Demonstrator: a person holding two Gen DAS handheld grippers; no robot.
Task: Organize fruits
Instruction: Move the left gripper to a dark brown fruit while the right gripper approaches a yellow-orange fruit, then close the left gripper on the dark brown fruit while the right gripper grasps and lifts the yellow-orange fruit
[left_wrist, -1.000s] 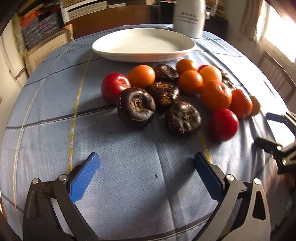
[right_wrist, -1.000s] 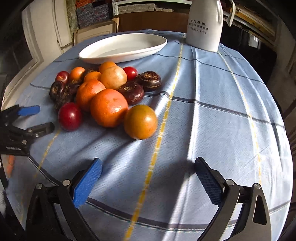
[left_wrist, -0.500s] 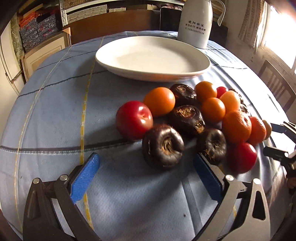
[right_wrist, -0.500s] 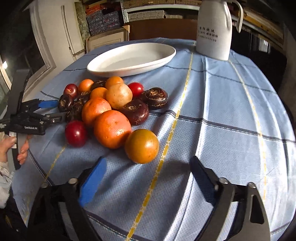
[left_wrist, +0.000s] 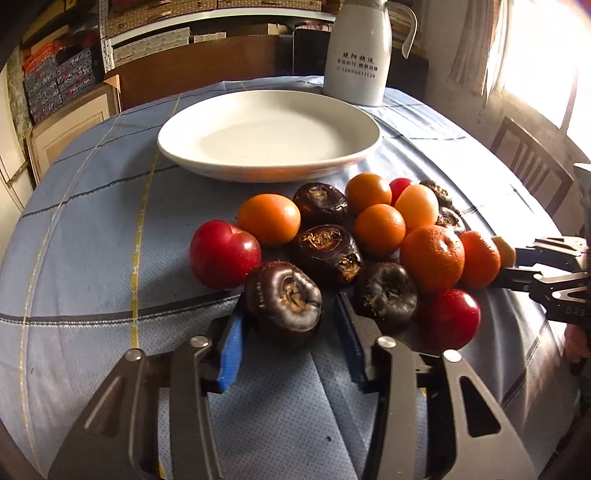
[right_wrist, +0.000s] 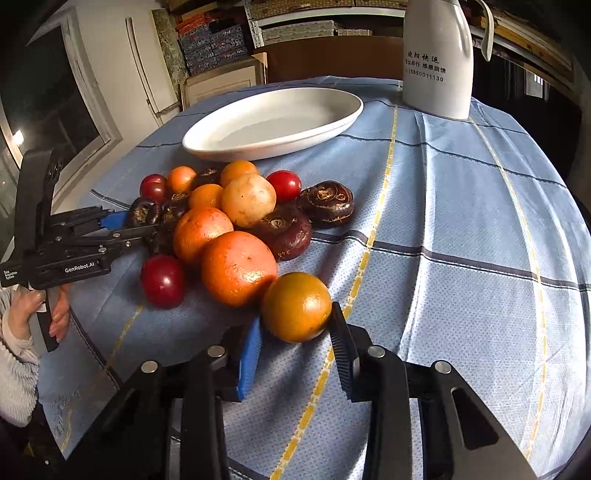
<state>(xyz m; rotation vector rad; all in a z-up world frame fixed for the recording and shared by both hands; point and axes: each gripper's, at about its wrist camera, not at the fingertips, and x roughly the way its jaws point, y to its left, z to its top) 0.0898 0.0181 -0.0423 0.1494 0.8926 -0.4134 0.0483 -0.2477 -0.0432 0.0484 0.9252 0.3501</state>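
A heap of fruit lies on the blue checked cloth: oranges, red plums and dark water chestnuts. My left gripper (left_wrist: 290, 328) has its jaws closed around the nearest dark water chestnut (left_wrist: 284, 301); it also shows in the right wrist view (right_wrist: 144, 213). My right gripper (right_wrist: 295, 341) has its jaws closed against a brownish orange (right_wrist: 296, 305) at the near edge of the heap. An empty white oval plate (left_wrist: 269, 134) stands behind the fruit, and it shows in the right wrist view too (right_wrist: 273, 123).
A white thermos jug (left_wrist: 360, 55) stands behind the plate, also in the right wrist view (right_wrist: 437, 59). A red plum (left_wrist: 223, 253) and a second dark chestnut (left_wrist: 386, 295) flank the held one. A wooden chair (left_wrist: 532, 166) stands at the right.
Both grippers moved forward into the heap and narrowed from wide open: the left around the dark water chestnut, the right around the brownish orange.
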